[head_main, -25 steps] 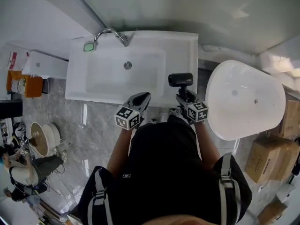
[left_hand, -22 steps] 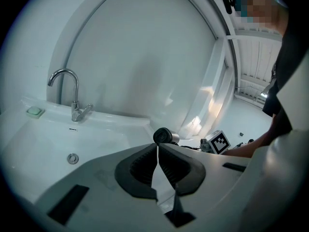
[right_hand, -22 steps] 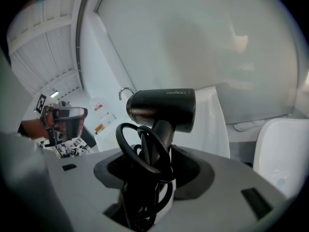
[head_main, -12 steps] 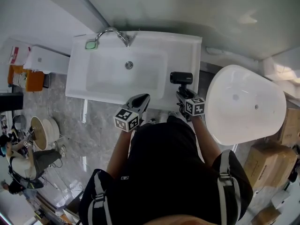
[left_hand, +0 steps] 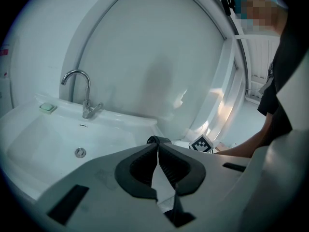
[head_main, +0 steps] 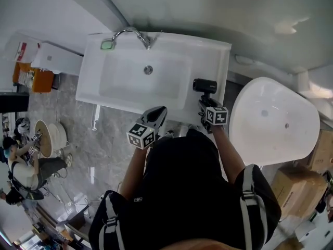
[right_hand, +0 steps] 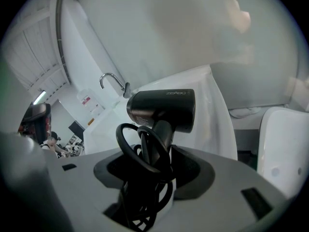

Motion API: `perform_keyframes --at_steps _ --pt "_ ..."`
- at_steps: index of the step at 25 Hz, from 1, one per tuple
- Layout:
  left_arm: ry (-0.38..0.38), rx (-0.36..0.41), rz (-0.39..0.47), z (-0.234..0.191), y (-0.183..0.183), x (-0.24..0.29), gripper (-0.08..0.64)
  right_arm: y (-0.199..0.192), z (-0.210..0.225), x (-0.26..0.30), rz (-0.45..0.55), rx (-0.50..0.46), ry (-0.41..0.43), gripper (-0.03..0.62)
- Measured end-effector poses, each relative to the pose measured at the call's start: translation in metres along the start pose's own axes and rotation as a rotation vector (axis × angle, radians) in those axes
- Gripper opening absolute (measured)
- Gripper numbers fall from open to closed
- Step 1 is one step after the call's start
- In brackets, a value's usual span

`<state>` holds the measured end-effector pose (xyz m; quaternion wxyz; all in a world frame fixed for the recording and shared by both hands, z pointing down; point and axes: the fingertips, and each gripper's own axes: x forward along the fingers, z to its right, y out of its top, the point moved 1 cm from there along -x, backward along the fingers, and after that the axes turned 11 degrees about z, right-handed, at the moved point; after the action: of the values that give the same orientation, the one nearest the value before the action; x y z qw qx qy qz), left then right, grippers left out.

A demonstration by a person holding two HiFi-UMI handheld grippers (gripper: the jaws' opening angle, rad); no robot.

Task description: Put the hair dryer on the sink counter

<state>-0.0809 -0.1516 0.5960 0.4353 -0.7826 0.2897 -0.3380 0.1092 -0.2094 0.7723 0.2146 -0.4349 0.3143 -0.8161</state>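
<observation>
A black hair dryer with its cord looped round the handle is held by my right gripper, which is shut on the handle. It hangs over the right end of the white sink counter. My left gripper is shut with nothing in it, at the front edge of the sink counter. The chrome tap stands at the back of the basin.
A green soap lies at the counter's back left corner. A white bathtub stands to the right. Cardboard boxes sit at the lower right. Toilets and people are at the far left on the marble floor.
The right gripper has carried the hair dryer slightly forward over the counter's right end. The head view has shifted, so the sink sits a little more to the right. The left gripper has stayed put.
</observation>
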Motion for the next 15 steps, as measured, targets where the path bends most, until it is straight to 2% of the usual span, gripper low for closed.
perform_keyframes --at_steps 15 --pt "0.052 -0.023 0.057 0.001 0.003 -0.007 0.021 -0.011 0.004 0.017 -0.08 -0.009 -0.041 0.285"
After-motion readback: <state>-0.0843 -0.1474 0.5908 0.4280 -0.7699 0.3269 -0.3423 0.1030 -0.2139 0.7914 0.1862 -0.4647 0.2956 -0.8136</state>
